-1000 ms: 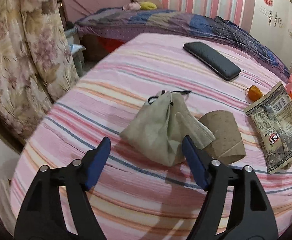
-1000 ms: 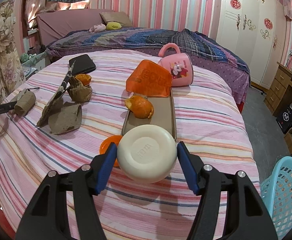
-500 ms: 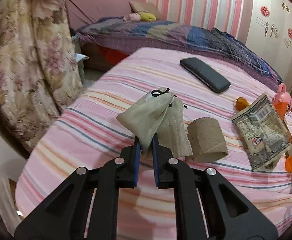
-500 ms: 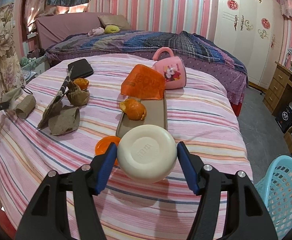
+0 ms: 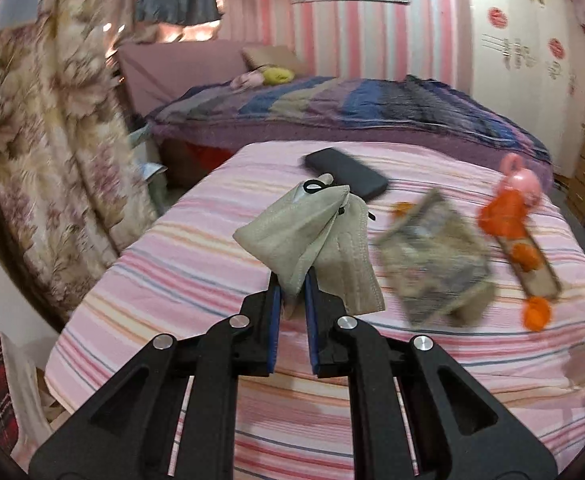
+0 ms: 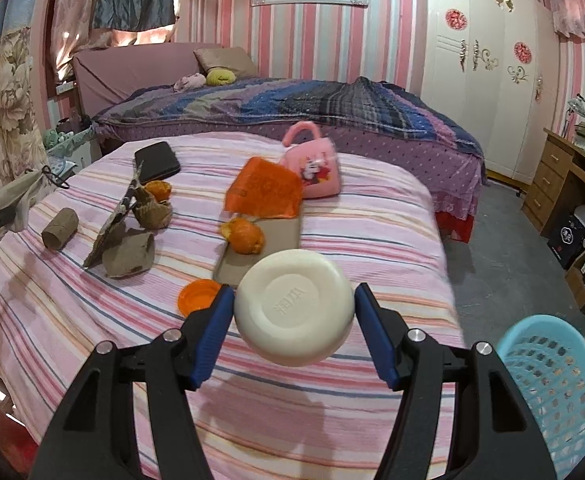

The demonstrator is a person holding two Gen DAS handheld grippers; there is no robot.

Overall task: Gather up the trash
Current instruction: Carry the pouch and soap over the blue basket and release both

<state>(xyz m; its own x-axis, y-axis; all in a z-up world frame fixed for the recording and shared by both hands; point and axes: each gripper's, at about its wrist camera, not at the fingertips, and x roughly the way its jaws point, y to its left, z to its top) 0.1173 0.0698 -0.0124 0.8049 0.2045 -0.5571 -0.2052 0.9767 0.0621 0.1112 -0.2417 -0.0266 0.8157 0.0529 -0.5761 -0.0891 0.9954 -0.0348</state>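
My left gripper (image 5: 292,284) is shut on a grey face mask (image 5: 312,236) with black ear loops and holds it lifted above the pink striped table (image 5: 180,264). It shows at the left edge of the right wrist view (image 6: 16,196). My right gripper (image 6: 292,312) is shut on a round white lid (image 6: 294,306), held above the table's near edge. On the table lie a cardboard tube (image 6: 60,228), a snack wrapper (image 6: 120,216), torn brown paper (image 6: 130,256), orange peel (image 6: 244,234), an orange bag (image 6: 266,194) and an orange cap (image 6: 198,296).
A light blue basket (image 6: 552,392) stands on the floor at the lower right. A pink mug (image 6: 314,166), a black case (image 6: 157,160) and a brown tray (image 6: 260,252) are on the table. A bed (image 6: 292,112) lies behind, flowered curtains (image 5: 52,160) hang left.
My left gripper closed on the face mask, lifted it off the table and swung right. My right gripper kept hold of the white lid and rose slightly.
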